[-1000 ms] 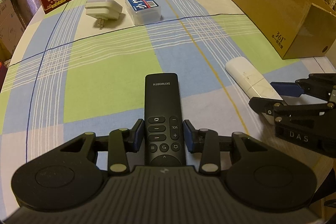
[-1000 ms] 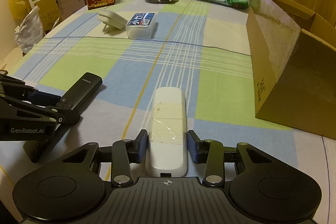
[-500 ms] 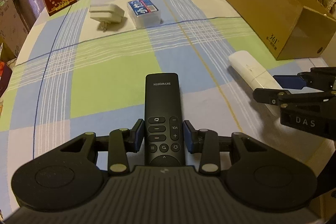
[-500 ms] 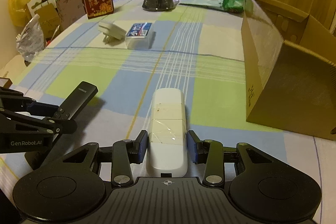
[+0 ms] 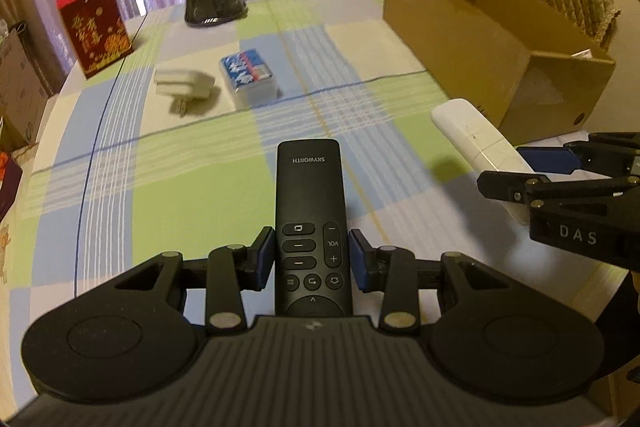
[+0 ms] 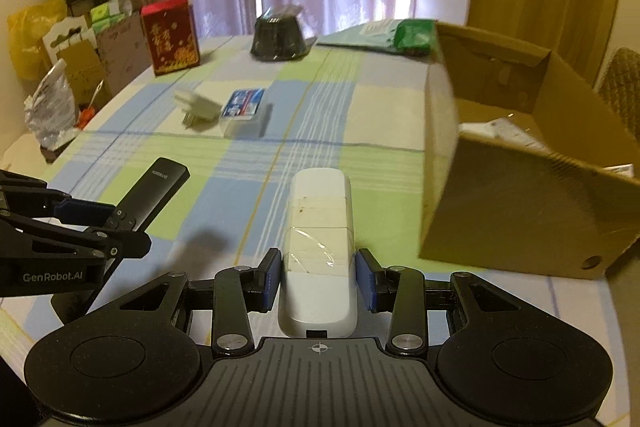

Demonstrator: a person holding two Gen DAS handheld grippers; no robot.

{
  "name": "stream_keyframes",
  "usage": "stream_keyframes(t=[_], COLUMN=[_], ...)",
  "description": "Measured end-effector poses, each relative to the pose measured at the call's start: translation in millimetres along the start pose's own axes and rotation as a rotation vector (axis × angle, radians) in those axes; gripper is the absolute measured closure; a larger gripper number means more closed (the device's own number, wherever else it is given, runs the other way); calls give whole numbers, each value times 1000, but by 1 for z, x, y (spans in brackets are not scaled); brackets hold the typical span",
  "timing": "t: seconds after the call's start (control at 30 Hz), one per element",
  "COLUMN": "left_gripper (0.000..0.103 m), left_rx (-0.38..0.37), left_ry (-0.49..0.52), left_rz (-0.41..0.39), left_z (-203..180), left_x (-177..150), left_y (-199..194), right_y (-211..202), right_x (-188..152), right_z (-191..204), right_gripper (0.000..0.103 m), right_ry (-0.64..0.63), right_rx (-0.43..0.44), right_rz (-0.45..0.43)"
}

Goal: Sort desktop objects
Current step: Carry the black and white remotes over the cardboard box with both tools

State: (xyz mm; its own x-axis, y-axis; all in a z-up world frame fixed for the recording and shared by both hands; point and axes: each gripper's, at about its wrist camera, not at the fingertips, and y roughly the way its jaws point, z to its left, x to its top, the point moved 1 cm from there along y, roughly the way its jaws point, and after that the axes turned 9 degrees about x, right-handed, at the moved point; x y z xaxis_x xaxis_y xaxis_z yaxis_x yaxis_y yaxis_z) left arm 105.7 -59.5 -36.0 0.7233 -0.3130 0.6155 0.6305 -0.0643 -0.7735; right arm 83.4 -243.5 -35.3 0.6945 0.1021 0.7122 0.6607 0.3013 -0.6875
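The black remote [image 5: 311,223] is clamped in the left tongs [image 5: 311,259], the white remote [image 6: 319,247] in the right tongs [image 6: 319,273]. Both are best kept level and lowered gently into the cardboard box [image 6: 520,163] at frame right, clear of its rim.

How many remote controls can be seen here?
2. The black remote is held in the left gripper, and the white remote in the right gripper, both above the table. Others could lie hidden inside the cardboard box.

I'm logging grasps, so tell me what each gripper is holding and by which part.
The left gripper holds the black remote by its button end; the right gripper holds the white remote near its rear end.
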Motion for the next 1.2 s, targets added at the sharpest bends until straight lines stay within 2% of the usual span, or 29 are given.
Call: stream_keyframes(t=[0.4, 0.77, 1.2], left_gripper=[69, 69, 69], left_rx=[-46, -106, -190], left_ry=[48, 87, 143], left_rz=[-74, -140, -234], left_z=[-36, -70, -125], left_x=[27, 68, 131], left_y=[-27, -38, -47], right_y=[-44, -73, -92], right_x=[12, 28, 60], right_z=[-17, -43, -104], right_gripper=[64, 64, 64], right_ry=[29, 50, 90], right_rx=[-46, -92, -169], right_rz=[-92, -153, -224])
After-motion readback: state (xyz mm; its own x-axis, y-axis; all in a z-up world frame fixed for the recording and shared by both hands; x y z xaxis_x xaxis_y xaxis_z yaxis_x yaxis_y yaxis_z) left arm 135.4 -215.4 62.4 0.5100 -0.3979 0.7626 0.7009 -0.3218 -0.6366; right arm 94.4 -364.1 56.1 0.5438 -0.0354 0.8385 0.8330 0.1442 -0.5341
